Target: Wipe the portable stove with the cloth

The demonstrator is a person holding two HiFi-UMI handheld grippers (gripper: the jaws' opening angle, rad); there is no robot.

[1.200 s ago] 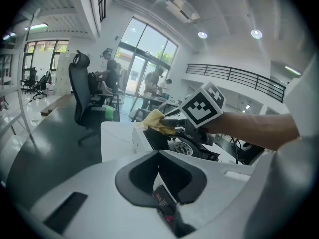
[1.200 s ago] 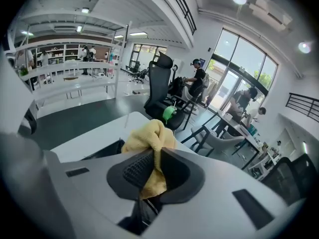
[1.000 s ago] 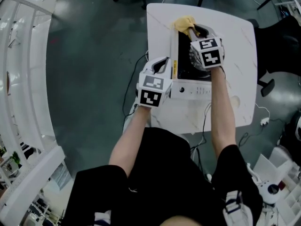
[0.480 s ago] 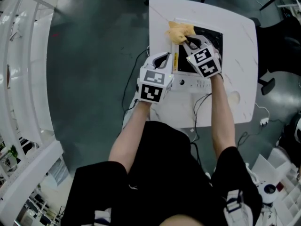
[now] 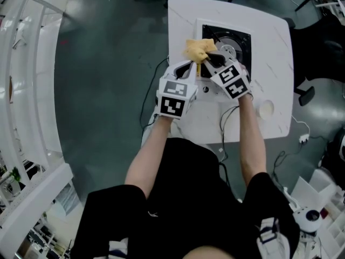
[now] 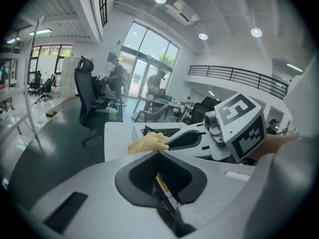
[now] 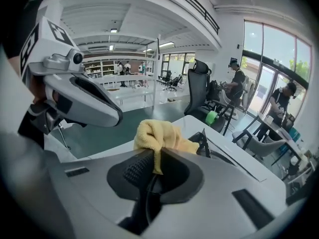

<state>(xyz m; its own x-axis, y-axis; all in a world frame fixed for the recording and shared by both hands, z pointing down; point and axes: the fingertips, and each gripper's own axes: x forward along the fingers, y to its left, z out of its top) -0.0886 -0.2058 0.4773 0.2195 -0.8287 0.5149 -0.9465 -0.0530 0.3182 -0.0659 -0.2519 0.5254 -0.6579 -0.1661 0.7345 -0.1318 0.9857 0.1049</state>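
The wiping step is in hand. In the head view the white table (image 5: 272, 31) fills the upper middle of the frame. The portable stove (image 5: 240, 36) lies flat on it with its black top facing up. The round burner (image 5: 230, 48) sits in the middle of that top.

The right gripper (image 5: 211, 57) comes in from the lower right. Its jaws are squeezed tight on the cloth (image 5: 195, 49), a soft yellow bunch that pokes out past the jaw tips. The cloth is at the left edge of the stove, just left of the burner.

The left gripper (image 5: 187, 69) is just left of the stove, very near the cloth. Its jaws are pressed together. In the left gripper view something thin with a yellow label (image 6: 162, 182) is caught between them. It looks like the stove's side edge, but the view there is dark and I cannot be sure. If so, this gripper is holding the stove steady.

The cloth is only at the left edge now, so I think the rest of the black top, toward the upper right of the frame, has yet to be wiped in this pass. I think the next move is to press the cloth flat onto the top and slide it to the right, going around the burner. The right jaws need to hold tight so the cloth does not slip out. The left gripper needs to hold firm so the stove does not slide on the table.
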